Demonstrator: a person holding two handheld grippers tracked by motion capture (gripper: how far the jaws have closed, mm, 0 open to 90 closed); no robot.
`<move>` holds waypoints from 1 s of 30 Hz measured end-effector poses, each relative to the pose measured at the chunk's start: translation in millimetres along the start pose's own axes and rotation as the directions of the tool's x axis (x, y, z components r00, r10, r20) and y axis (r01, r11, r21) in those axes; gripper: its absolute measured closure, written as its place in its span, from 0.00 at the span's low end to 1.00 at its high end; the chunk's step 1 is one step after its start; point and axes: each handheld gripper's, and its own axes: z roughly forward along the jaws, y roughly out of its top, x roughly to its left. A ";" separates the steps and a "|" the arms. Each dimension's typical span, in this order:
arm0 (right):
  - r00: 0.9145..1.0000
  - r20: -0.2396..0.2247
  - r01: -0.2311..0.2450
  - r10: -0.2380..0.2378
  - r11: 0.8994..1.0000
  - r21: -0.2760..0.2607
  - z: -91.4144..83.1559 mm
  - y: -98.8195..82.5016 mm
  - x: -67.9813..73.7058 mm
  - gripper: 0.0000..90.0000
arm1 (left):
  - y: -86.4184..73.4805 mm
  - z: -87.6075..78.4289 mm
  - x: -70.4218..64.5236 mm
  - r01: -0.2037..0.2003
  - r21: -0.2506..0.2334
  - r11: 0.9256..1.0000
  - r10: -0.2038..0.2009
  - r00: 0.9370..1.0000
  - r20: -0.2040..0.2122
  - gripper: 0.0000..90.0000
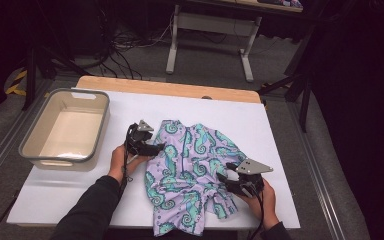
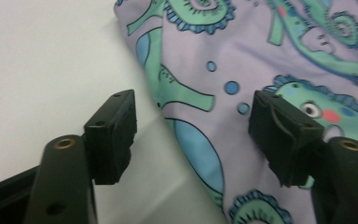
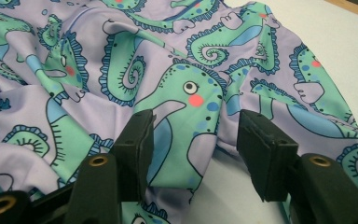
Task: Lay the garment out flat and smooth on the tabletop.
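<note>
A lilac garment printed with green seahorses lies rumpled on the white table cover. My left gripper sits at the garment's upper left edge. In the left gripper view its jaws are open, one over the bare cover and the other over the cloth, with the cloth's edge running between them. My right gripper rests at the garment's lower right. In the right gripper view it stands open astride a raised fold of the fabric, and the pads do not press on it.
An empty grey bin stands at the table's left side. The table's wooden far edge shows beyond the cover. Behind it are another desk's white legs and cables on the floor.
</note>
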 end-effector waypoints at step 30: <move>0.997 0.075 -0.024 0.023 1.000 0.013 -12.2 -11.0 -7.9 0.46 | -2.9 -33.7 -107.7 -0.310 -0.242 0.920 0.371 0.888 0.272 0.96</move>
